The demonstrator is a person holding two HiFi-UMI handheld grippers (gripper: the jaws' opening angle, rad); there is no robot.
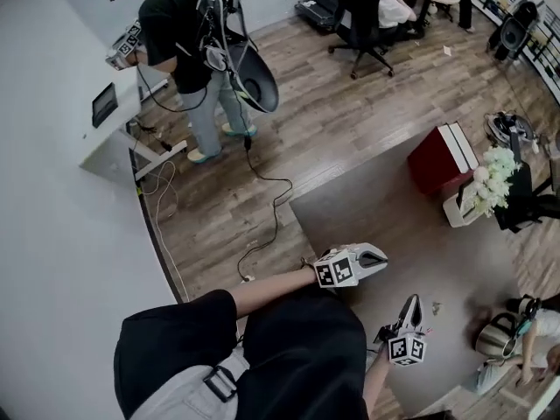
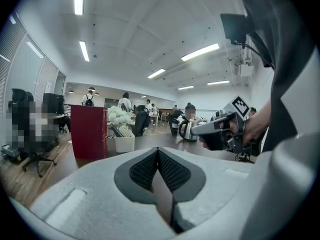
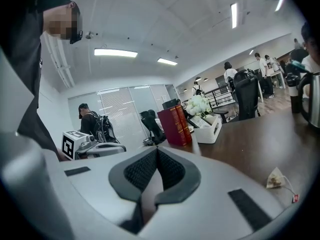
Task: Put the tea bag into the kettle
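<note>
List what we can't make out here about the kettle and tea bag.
- Kettle lid, open or closed: too small in the head and left gripper views; cut off by the frame edge in the right gripper view.
- Tea bag tag print: too small, right gripper view.

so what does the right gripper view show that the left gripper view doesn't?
Only right gripper view: the tea bag lying on the table, and the left gripper. Only left gripper view: the right gripper in the person's hand. Both: red books, white box with flowers, the kettle (cut off at the right view's edge), and each view's own jaws shut, empty.
</note>
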